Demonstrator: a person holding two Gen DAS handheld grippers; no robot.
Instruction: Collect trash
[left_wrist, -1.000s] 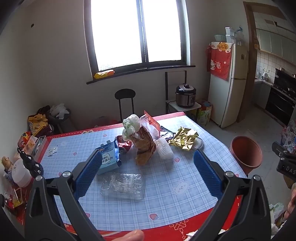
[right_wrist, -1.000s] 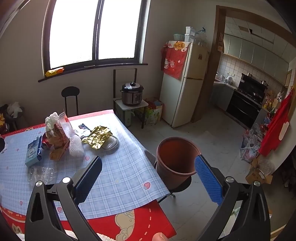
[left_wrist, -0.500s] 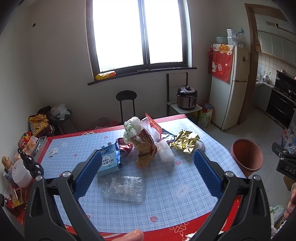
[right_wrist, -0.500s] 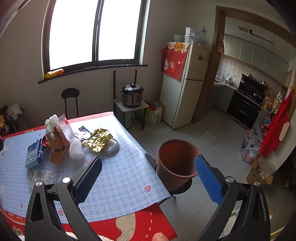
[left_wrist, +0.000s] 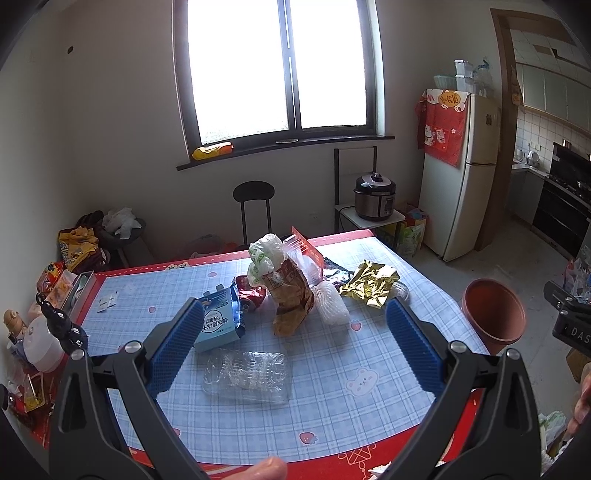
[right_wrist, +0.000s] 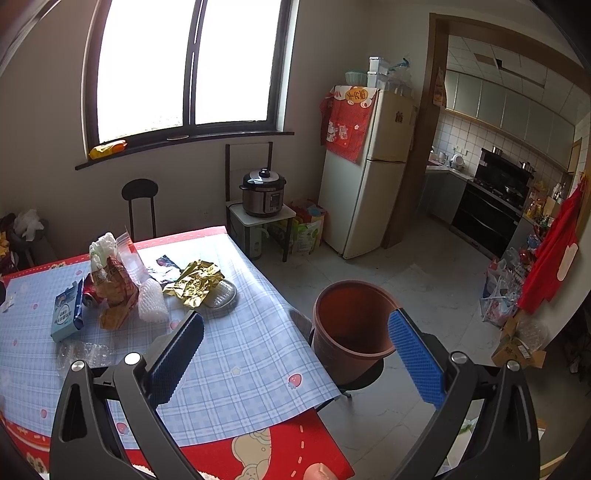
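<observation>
Just hovering here, left gripper (left_wrist: 294, 345) gaping wide, gripping nothing. Sitting between its jaws: crumpled clear plastic tray (left_wrist: 246, 376); beyond it, blue-and-white carton (left_wrist: 218, 322) by the left jaw, tall brown snack bag (left_wrist: 291, 301), crinkled gold foil wrapper (left_wrist: 370, 287) toward the right jaw. Right gripper (right_wrist: 295, 349) also hanging wide open, empty, framing the round terracotta plastic bucket (right_wrist: 352, 325) between its jaws.

Near half of the surface (left_wrist: 332, 413) is bare. A clear plastic tray (left_wrist: 246, 376) lies at 12 o'clock; bags (left_wrist: 291, 295) and a carton (left_wrist: 218, 321) crowd behind it. The bucket (right_wrist: 351, 325) stands unobstructed at 3 o'clock.
</observation>
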